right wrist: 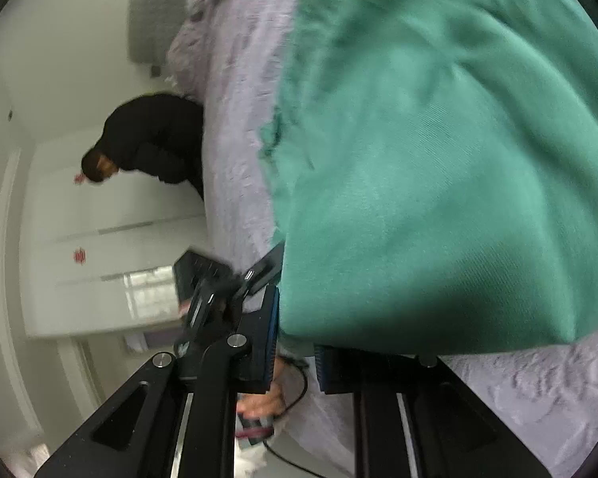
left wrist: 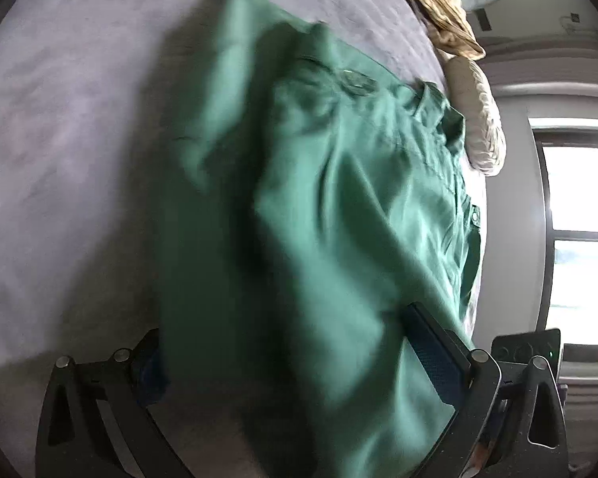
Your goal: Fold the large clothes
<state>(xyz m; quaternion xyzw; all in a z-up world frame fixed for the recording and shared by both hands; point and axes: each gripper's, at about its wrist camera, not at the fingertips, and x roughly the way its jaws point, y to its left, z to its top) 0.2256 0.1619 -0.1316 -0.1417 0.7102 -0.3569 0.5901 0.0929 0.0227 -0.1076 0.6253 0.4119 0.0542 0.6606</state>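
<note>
A large green garment point(left wrist: 319, 207) lies on a lavender bed cover point(left wrist: 67, 139), with a buttoned waistband at its far right edge. My left gripper point(left wrist: 291, 362) has its jaws wide apart; green cloth drapes between and over the fingers point(left wrist: 434, 342). The view is blurred, so I cannot tell whether it grips anything. In the right wrist view the same green garment point(right wrist: 438, 159) hangs in a big fold over the lavender cover point(right wrist: 235, 119). My right gripper point(right wrist: 297, 354) is shut on the garment's lower hem, with only a narrow gap between its blue pads point(right wrist: 273, 338).
A tan patterned cloth point(left wrist: 438, 4) and a pale pillow point(left wrist: 482, 119) lie at the bed's far edge. A bright window point(left wrist: 582, 231) is at the right. A person in black point(right wrist: 147, 139) bends beside the bed, near white wardrobe doors point(right wrist: 99, 239). Another gripper device point(right wrist: 207, 279) shows near the bed edge.
</note>
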